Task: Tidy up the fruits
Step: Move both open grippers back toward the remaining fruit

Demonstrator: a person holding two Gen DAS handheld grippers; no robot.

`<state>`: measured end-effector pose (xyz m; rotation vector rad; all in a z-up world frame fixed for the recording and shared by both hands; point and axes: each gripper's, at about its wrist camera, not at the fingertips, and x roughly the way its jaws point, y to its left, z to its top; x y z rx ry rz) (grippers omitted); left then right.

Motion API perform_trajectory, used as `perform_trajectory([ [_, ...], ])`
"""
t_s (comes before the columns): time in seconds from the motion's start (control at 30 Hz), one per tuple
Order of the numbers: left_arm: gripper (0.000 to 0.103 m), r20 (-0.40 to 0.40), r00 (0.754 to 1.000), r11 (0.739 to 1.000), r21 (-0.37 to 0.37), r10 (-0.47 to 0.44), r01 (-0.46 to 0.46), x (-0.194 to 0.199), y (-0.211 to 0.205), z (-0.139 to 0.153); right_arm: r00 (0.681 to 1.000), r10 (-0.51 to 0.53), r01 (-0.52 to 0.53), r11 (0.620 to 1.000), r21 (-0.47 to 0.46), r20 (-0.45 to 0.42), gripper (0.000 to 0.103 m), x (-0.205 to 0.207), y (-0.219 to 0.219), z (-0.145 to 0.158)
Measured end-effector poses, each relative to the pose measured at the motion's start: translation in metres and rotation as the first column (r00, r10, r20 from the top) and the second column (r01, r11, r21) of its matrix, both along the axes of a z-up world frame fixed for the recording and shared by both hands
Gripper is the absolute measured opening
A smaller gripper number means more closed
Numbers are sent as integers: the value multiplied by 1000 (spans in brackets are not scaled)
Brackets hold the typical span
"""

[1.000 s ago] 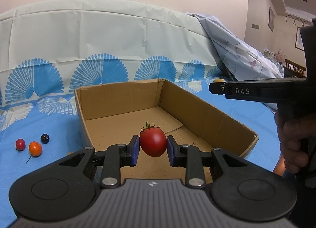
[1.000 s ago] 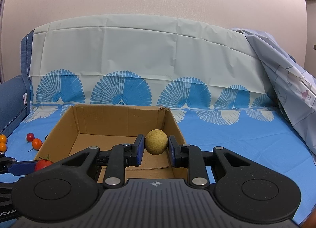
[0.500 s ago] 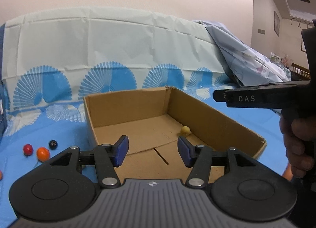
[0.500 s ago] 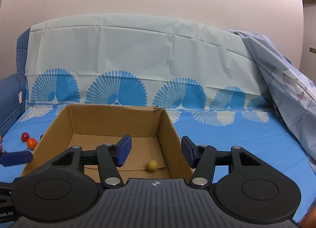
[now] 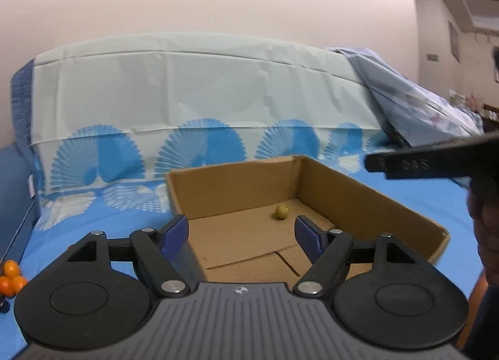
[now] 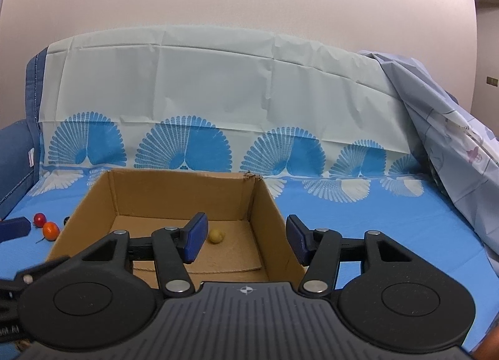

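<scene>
An open cardboard box [image 5: 368, 201] [image 6: 274, 213] lies on the blue cloth. A small yellow-green fruit [image 5: 282, 212] [image 6: 216, 236] rests on its floor near the far right corner. My left gripper [image 5: 241, 235] is open and empty above the box's near part. My right gripper [image 6: 243, 241] is open and empty above the box's right wall. The red tomato is hidden from both views. A red fruit [image 6: 39, 219], an orange fruit [image 6: 50, 231] and a dark one [image 6: 66, 220] lie left of the box.
Several small oranges [image 5: 12, 277] lie at the far left of the left wrist view. The right gripper's body [image 5: 430, 163] and a hand cross the right of that view. A draped backrest [image 6: 218, 104] stands behind the box.
Both grippers have opened and let go: the tomato and the yellow-green fruit dropped into the box. Both grippers then rose and drew back from the box.
</scene>
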<state>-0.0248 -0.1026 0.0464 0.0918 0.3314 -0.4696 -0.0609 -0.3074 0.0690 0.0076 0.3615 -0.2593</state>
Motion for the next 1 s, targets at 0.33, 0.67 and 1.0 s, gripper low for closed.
perform_trajectory([
  [0.33,51,37,998,996,68,46,-49,25,51,41,999,38,-39,999,38,32,57,4,30,7],
  [0.67,22,-31,991,980,153,134,-128,61,123,43,991,119,-124,987,99,54,54,14,76,11],
  [1.0,23,-187,939,954,-30,289,-299,92,163,42,970,240,-242,968,68,34,52,24,128,9],
])
